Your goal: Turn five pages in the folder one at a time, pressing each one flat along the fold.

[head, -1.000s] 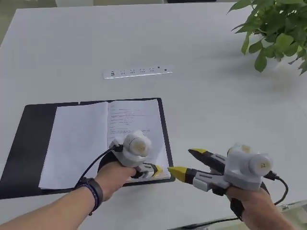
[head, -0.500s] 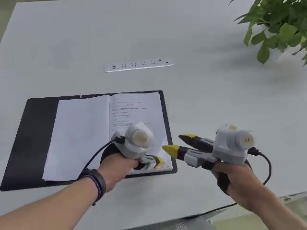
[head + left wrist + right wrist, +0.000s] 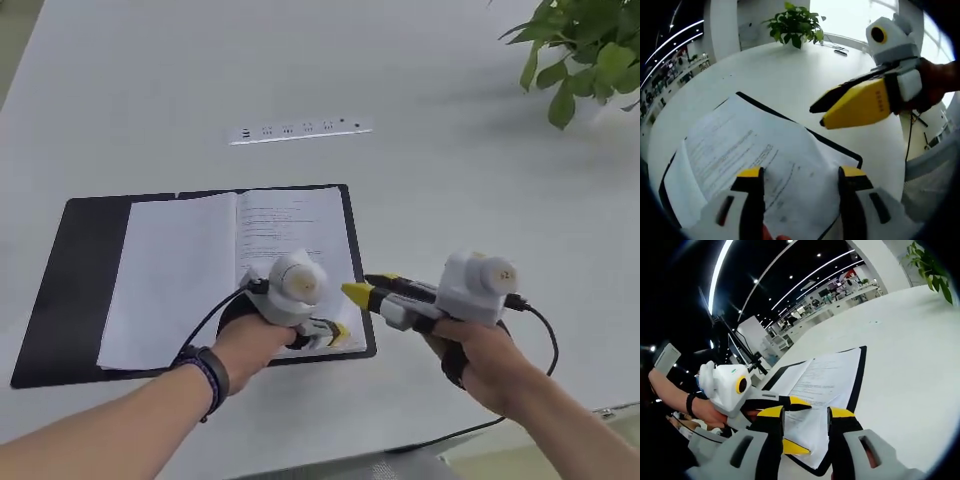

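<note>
White table [image 3: 450,120] is filling the head view, with a power strip [image 3: 300,130] lying flat toward the far side and a green plant [image 3: 590,50] sitting at the far right. Near side, left of centre, the black folder [image 3: 75,280] is lying open and flat, between the power strip and the person. On its left half a blank page [image 3: 170,280] is lying flat, on its right half a printed page [image 3: 290,225], with black cover showing as a wide margin at the left.

Person's left hand [image 3: 250,345], dark wristband [image 3: 208,372] on the wrist, is holding the left gripper [image 3: 338,333] over the near right corner of the printed page. Its jaws are standing apart with nothing between them, yellow tips pointing right. Cannot tell whether the tips are touching the paper.

Person's right hand [image 3: 480,350] is holding the right gripper [image 3: 365,287] at the folder's right edge, tips pointing left toward the left gripper. Its jaws are standing a little apart and gripping nothing. In the right gripper view the printed page is showing through the gap between them. Both grippers are sitting near each other, not touching. Black cable [image 3: 545,335] is trailing from the right gripper.
</note>
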Demonstrator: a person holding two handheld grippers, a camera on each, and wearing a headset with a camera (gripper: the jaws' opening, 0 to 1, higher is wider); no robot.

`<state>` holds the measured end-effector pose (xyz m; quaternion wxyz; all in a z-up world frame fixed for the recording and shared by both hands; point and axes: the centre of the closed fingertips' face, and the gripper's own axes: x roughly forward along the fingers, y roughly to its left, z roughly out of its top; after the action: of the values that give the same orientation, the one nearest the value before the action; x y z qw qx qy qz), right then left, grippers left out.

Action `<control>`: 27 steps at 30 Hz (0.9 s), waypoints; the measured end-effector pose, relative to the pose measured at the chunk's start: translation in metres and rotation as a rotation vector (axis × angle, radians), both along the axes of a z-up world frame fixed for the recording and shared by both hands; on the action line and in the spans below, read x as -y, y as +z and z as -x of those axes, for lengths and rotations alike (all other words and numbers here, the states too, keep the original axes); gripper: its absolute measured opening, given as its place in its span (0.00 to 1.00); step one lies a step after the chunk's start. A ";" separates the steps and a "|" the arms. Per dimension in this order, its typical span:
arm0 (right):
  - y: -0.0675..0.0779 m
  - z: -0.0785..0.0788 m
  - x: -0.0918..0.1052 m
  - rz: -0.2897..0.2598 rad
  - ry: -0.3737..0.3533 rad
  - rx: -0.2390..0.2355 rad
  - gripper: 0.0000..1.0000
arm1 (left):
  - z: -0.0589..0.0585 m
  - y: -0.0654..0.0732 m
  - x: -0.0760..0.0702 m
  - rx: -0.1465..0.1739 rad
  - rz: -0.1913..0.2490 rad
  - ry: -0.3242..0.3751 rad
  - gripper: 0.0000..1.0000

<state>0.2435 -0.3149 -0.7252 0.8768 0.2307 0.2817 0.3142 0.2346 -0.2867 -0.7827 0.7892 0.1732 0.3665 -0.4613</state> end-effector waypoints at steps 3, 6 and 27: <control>-0.009 -0.003 -0.003 0.007 0.005 -0.019 0.30 | 0.000 0.000 0.000 -0.002 0.002 0.000 0.60; -0.016 -0.006 -0.005 0.001 0.007 -0.039 0.29 | 0.000 0.000 0.000 -0.003 0.001 0.000 0.60; -0.034 0.008 -0.012 -0.089 -0.034 -0.137 0.06 | 0.001 0.023 -0.001 -0.017 0.068 0.033 0.68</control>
<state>0.2354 -0.3027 -0.7594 0.8495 0.2949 0.3230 0.2950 0.2339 -0.2858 -0.7592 0.7989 0.1361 0.3602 -0.4621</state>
